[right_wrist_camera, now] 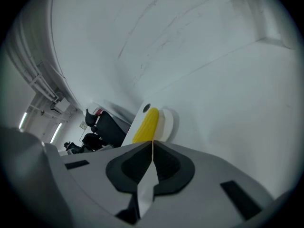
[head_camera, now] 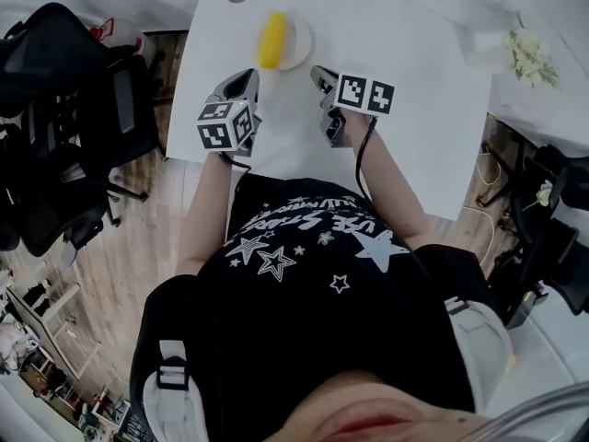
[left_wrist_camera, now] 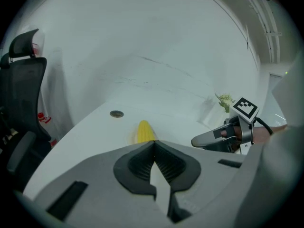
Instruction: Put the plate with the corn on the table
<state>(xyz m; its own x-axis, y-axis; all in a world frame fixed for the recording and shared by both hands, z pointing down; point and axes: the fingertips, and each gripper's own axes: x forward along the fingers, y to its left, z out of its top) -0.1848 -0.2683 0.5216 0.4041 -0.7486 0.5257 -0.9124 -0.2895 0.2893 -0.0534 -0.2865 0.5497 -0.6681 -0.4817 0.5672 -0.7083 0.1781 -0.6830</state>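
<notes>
The white table point(head_camera: 405, 99) carries a plate point(head_camera: 300, 44) holding corn point(head_camera: 272, 40).

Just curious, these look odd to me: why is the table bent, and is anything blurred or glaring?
Head view: a wide lens bows the table edges; soft even light, corn sharp. Left gripper view: fisheye circle with dark corners, the left claw looming large at the bottom. Right gripper view: same fisheye, tilted; corn and plate clear, no glare.

1 corn point(head_camera: 272, 39), 1 plate point(head_camera: 300, 44), 2 tools: left tool point(head_camera: 247, 77), right tool point(head_camera: 319, 74).
</notes>
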